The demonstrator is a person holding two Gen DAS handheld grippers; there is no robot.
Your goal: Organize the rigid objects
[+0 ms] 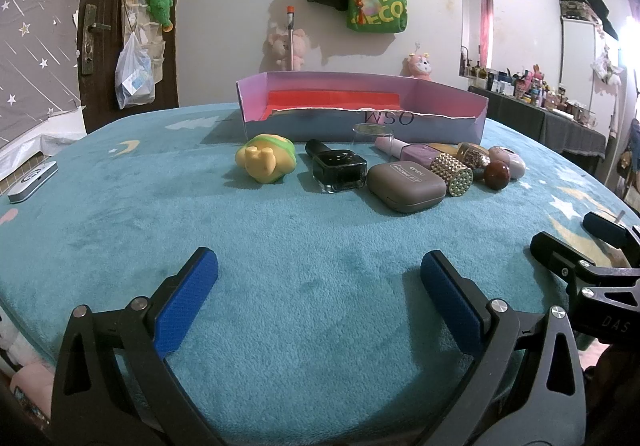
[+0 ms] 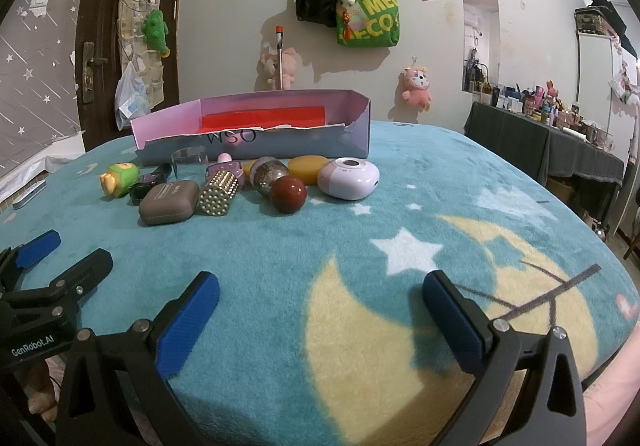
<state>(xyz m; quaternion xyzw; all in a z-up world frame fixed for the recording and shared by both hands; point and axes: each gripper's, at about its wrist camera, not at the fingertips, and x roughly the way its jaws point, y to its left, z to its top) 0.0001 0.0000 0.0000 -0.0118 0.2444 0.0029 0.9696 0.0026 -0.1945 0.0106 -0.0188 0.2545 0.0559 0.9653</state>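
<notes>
A row of small objects lies on the teal blanket in front of a pink open box [image 1: 448, 98] [image 2: 356, 114] with a red lining. From the left: a yellow-green toy [image 1: 266, 158] [image 2: 119, 178], a black bottle [image 1: 340, 166], a brown case [image 1: 406, 186] [image 2: 169, 202], a gold studded cylinder [image 1: 452, 172] [image 2: 218, 192], a dark red ball [image 1: 497, 174] [image 2: 288, 194], a white-lilac round device [image 2: 348, 178]. My left gripper [image 1: 318, 286] and right gripper [image 2: 320, 298] both hover open and empty, well short of the row.
A silver flat device [image 1: 32, 182] lies at the blanket's left edge. A dark table with many bottles [image 2: 560, 126] stands at the right. The wall behind carries hanging bags and plush toys. Open blanket [image 2: 400, 246] stretches between the grippers and the objects.
</notes>
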